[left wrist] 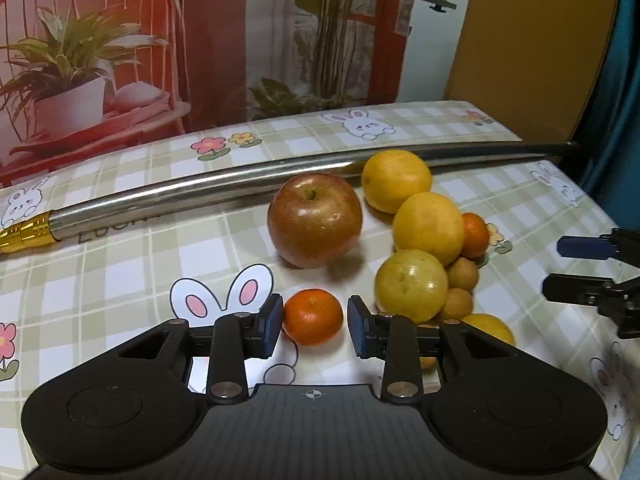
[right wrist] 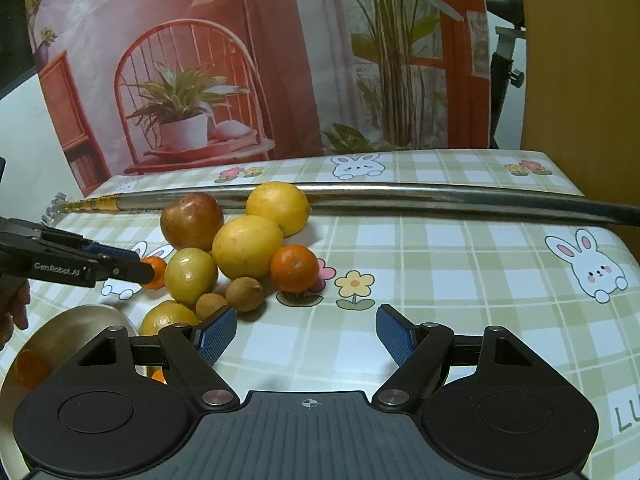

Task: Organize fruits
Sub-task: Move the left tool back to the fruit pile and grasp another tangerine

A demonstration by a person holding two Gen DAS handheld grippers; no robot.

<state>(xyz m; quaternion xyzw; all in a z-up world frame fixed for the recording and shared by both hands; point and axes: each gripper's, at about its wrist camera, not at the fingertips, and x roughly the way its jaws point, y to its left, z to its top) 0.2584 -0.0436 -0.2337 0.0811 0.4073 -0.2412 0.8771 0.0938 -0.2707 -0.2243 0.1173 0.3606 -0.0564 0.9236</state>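
While most of the fruit lies loose on the desk (right wrist: 440, 264), the sorting looks barely begun: a metal bowl (right wrist: 72, 328) at the near left of the right wrist view holds what seems to be one small orange fruit (right wrist: 30, 366), with another glimpsed under the gripper body, though that part is dim and partly hidden.

The left hand-held gripper (left wrist: 314, 330) sits low over a small tangerine (left wrist: 313, 316), which stands on the checked cloth between the blue pads. There is a visible gap on the right side of the fruit and little or none on the left, so the jaws bracket it without a clear pinch. The right hand-held gripper (right wrist: 306, 334) is spread wide over bare cloth, holding nothing.

Left to sort, as I judge it: a red apple (left wrist: 315, 226), three large yellow citrus fruits, (left wrist: 396, 180) (left wrist: 428, 228) and (left wrist: 411, 286), a fourth yellow one (right wrist: 168, 320) near the bowl, a second tangerine (right wrist: 295, 268), and two small brown longans (right wrist: 245, 294) (right wrist: 211, 306). They lie packed together, many touching, so lifting one may set its neighbours rolling.

A long steel sheath-like rod (left wrist: 248, 180) with a gold end crosses the desk just behind the heap and touches or nearly touches the rear yellow fruit; it acts as a back stop. To the right of the heap the cloth is open up to the rounded desk edge. The near left is tight, with bowl, gripper and fruit close together.
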